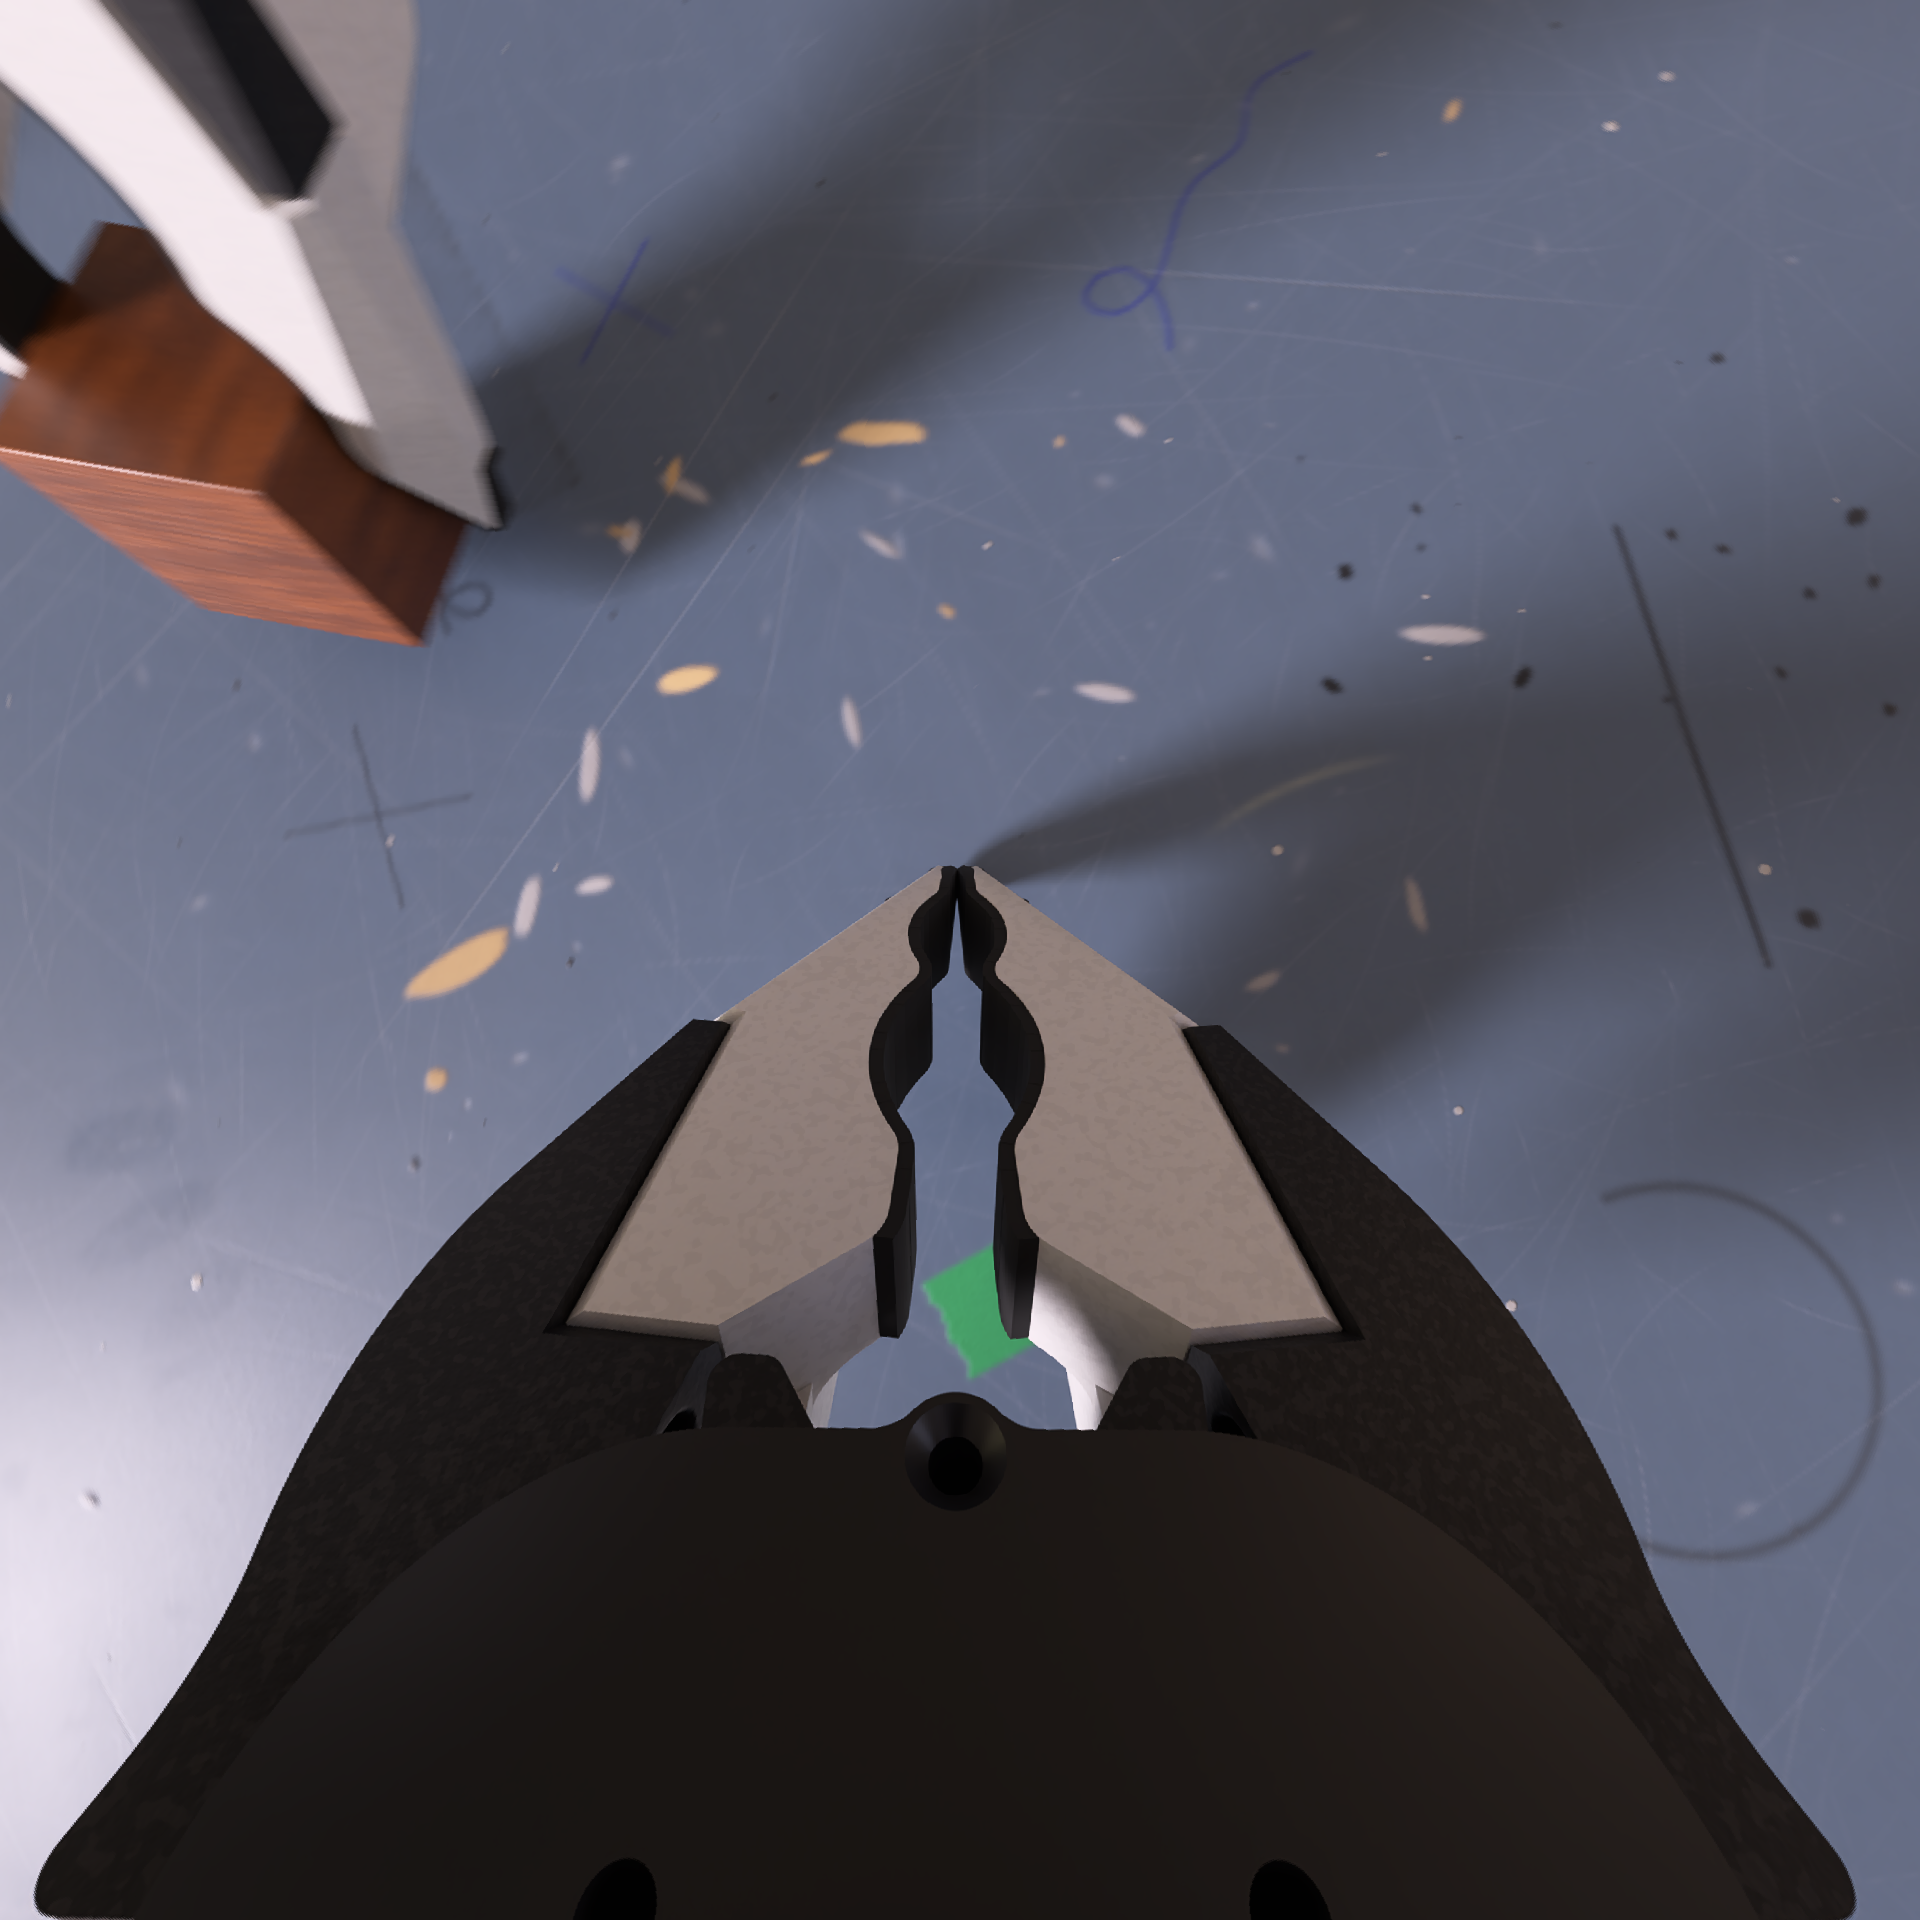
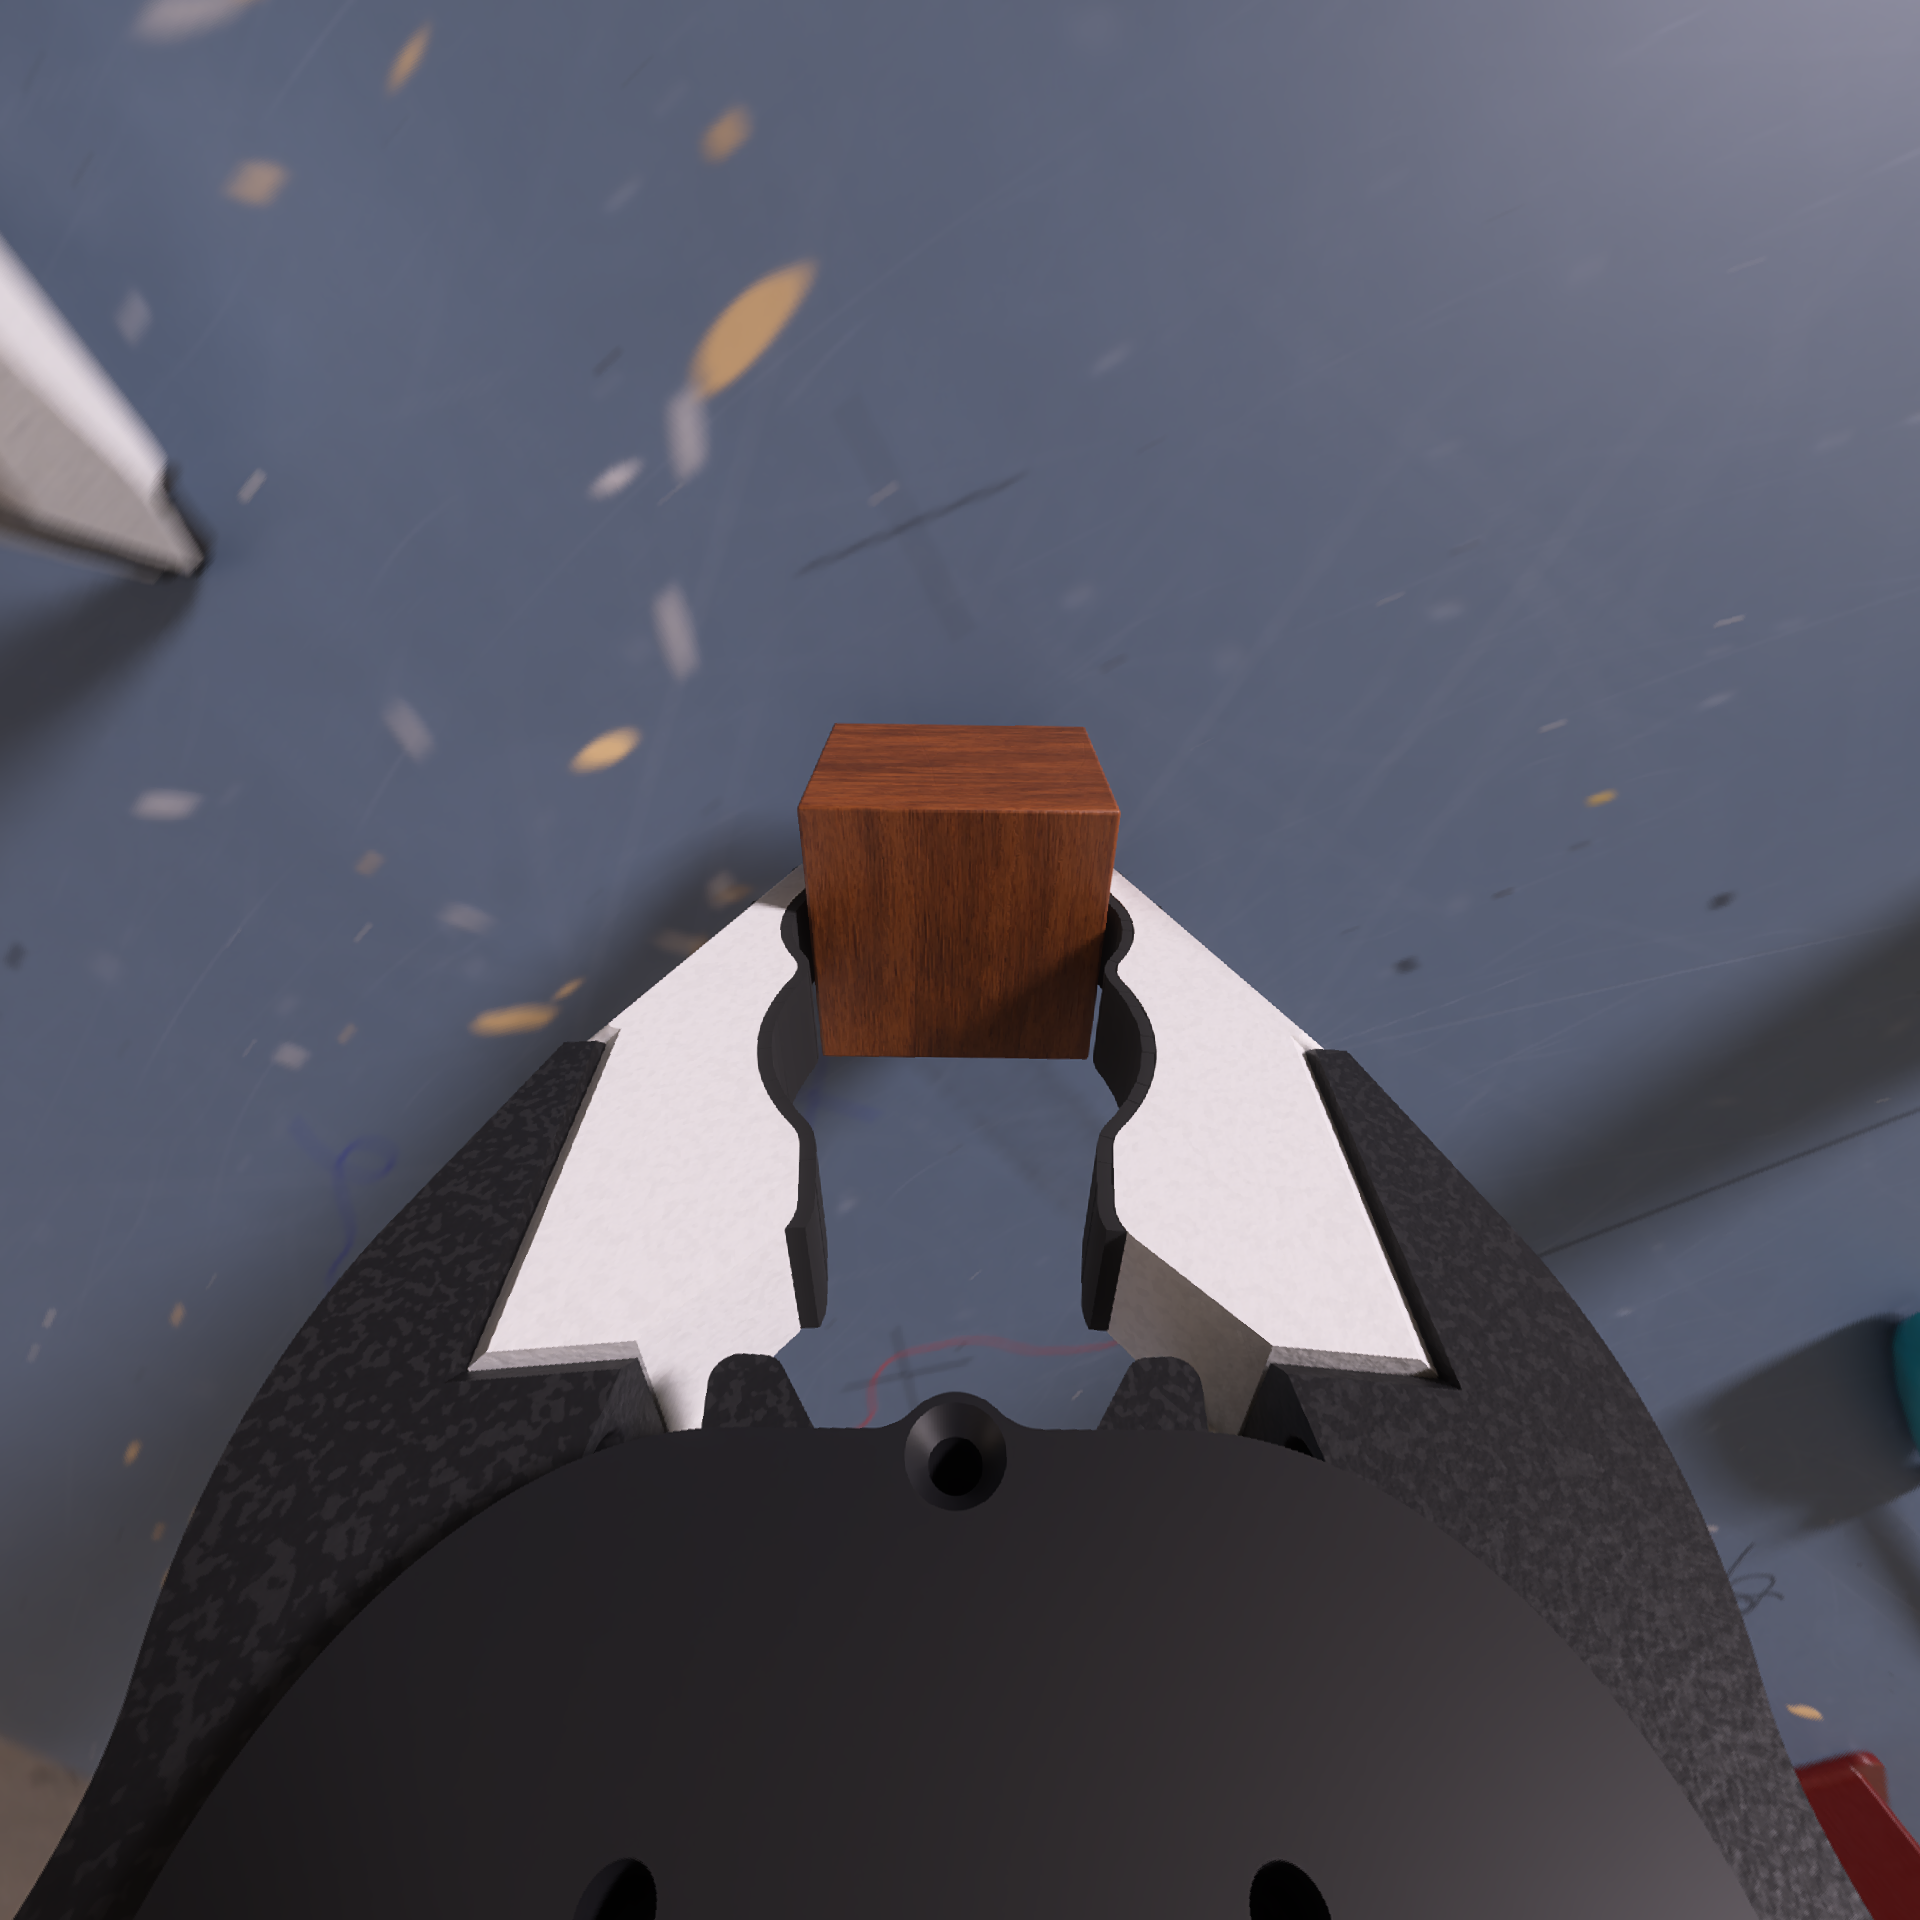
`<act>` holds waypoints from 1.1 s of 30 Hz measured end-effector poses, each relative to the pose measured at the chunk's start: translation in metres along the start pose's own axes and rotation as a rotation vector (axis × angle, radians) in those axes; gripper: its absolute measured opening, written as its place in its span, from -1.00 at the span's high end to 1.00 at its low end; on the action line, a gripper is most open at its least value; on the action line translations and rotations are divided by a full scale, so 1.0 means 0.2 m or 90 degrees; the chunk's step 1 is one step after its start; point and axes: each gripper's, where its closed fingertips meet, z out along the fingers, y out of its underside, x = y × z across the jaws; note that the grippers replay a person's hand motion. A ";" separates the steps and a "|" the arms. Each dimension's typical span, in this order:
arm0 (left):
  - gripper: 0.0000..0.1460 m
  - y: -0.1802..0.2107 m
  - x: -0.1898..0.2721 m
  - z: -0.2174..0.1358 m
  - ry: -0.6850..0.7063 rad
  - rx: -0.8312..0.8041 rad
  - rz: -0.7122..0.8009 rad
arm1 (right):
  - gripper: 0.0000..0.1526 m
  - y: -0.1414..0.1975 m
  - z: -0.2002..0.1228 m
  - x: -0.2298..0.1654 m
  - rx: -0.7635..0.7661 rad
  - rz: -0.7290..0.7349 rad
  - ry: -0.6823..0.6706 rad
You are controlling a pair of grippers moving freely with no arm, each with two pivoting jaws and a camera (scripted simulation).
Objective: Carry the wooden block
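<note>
Wooden block point(image 2: 956, 904) at frame centre, clamped only by the tips of the right gripper point(image 2: 956, 935) above the blue counter point(image 2: 1455, 520); such a shallow hold could let it slip. Left gripper point(image 1: 958, 883), fingers together, holds nothing.

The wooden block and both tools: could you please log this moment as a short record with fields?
block: wooden block, brown cube, lifted clear of the surface
held by: right tool, fingers clamped on its two side faces near the tips
left tool: left tool, shut, nothing between its fingers
block from left wrist view: upper left, partly hidden by the right tool
surface: blue-grey tabletop, scratched, flecked with pale chips
other items: green scrap on the surface beneath the left tool
</note>
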 end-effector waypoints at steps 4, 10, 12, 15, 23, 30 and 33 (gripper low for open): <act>1.00 0.03 -0.02 -0.02 0.003 -0.003 -0.037 | 0.33 0.00 0.02 0.36 0.048 0.144 0.025; 1.00 0.03 -0.02 -0.02 0.009 0.001 -0.033 | 0.33 0.09 -0.01 0.09 -0.039 0.034 -0.019; 1.00 0.02 -0.01 -0.02 0.010 0.001 -0.030 | 0.33 -0.04 0.01 0.07 -0.018 -0.010 -0.005; 1.00 0.02 -0.01 -0.01 0.006 0.001 -0.026 | 0.33 -0.16 0.03 0.32 0.044 0.078 0.031; 1.00 0.02 0.00 -0.01 0.013 0.005 -0.026 | 0.33 -0.03 0.01 0.20 -0.036 0.028 0.008; 1.00 0.01 0.01 -0.01 0.012 0.010 -0.021 | 0.33 -0.12 0.03 0.40 0.012 0.082 0.010; 1.00 0.01 0.01 -0.01 0.013 0.010 -0.019 | 0.33 -0.06 0.02 0.22 -0.023 -0.002 -0.002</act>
